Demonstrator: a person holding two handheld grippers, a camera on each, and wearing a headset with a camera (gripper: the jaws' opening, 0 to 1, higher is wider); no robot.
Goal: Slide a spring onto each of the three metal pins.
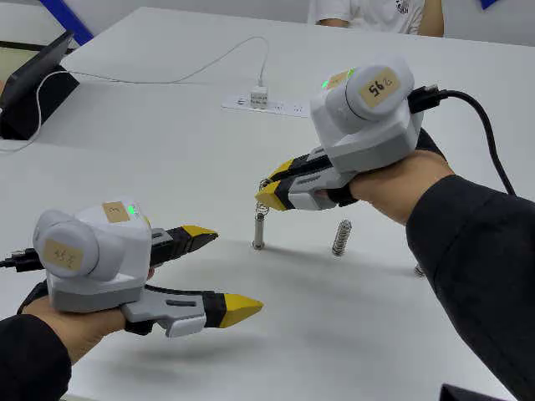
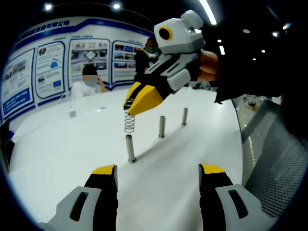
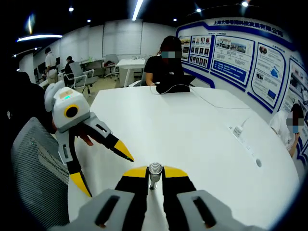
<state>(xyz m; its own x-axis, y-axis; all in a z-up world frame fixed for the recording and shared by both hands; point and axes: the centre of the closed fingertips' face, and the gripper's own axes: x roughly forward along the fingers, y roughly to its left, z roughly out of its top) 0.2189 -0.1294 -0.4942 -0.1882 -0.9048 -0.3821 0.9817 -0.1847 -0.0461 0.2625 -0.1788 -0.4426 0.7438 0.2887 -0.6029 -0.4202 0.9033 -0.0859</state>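
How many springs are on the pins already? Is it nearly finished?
One looks done: the middle pin has coils wrapped round it. In hand: the right gripper is shut on a second spring, held right above the bare near pin, not yet slid down. The far pin is too small to tell. The left gripper is open, holding nothing. So one or two springs are left.

Third pin (image 1: 418, 270) mostly hidden behind sleeve (image 1: 476, 267). Top of spring (image 1: 261, 217) covered by fingers (image 1: 272, 199).
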